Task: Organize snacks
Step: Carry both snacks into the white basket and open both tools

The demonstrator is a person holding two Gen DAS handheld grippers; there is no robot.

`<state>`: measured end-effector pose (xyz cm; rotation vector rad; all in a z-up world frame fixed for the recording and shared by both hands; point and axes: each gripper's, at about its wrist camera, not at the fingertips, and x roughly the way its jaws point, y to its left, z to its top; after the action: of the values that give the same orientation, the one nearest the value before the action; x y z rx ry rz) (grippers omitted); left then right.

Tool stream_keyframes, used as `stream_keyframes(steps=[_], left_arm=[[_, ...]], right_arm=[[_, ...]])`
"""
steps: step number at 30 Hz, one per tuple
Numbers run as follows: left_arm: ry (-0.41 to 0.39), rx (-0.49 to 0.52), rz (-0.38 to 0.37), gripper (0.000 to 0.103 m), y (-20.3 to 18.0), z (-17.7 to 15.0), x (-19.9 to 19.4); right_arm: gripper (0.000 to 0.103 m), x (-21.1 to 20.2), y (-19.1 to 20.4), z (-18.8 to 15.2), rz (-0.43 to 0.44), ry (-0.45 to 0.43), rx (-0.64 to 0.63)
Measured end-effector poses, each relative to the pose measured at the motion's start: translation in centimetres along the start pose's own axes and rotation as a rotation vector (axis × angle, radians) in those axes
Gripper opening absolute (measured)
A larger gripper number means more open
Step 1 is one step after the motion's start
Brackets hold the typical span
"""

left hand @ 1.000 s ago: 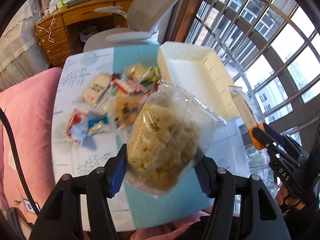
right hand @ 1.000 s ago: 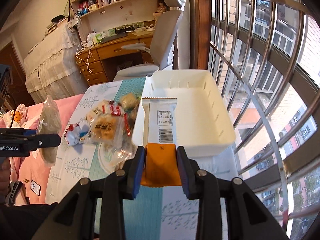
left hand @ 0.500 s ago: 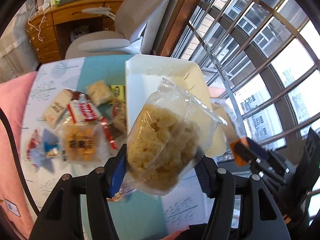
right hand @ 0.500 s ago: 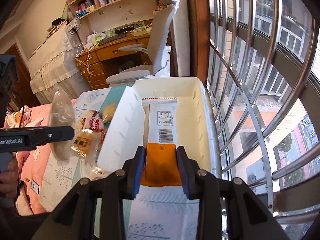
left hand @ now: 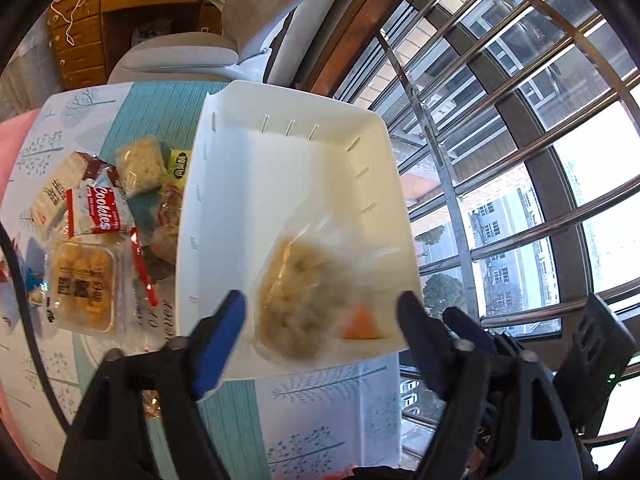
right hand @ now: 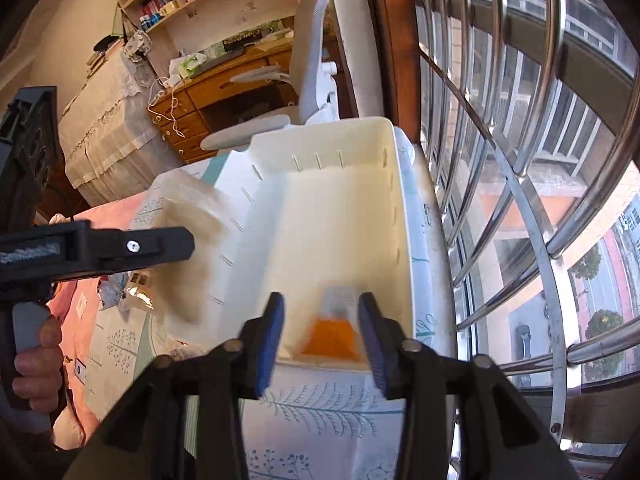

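Left gripper (left hand: 322, 312): jaws spread wide, blue pads apart, nothing clamped. Right gripper (right hand: 322, 330): jaws likewise parted, pads clear of contact. A hand (right hand: 36, 354) grips the left gripper's handle.

"Cookies" reads in white script on a red-and-white snack packet (left hand: 98, 212), left of the white bin (left hand: 224, 200); other print is illegible.

Light: bright daylight floods in from the barred window (left hand: 520, 152) on my right, panes blown out white | Glare: white bin (right hand: 344, 216) washed pale | Blur: clear puff bag (left hand: 296, 300) and orange-ended packet (right hand: 334, 330) smeared (motion, not focus) | Edges: strong fisheye bending, black corners | Room behind: dimmer, sharp.
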<state>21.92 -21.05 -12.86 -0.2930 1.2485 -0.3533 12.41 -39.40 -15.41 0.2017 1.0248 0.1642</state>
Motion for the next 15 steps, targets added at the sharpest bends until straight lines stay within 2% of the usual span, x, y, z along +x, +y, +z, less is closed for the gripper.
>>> stream_keyframes(steps=[7, 15], left_arm=[[0.033, -0.025, 0.017, 0.081, 0.0, -0.2, 0.6], [0.045, -0.056, 0.052, 0.081, 1.6, -2.5, -0.2]], right_arm=[[0.046, 0.3, -0.6, -0.3, 0.012, 0.006, 0.016], [0.046, 0.9, -0.1, -1.1, 0.051, 0.039, 0.043]])
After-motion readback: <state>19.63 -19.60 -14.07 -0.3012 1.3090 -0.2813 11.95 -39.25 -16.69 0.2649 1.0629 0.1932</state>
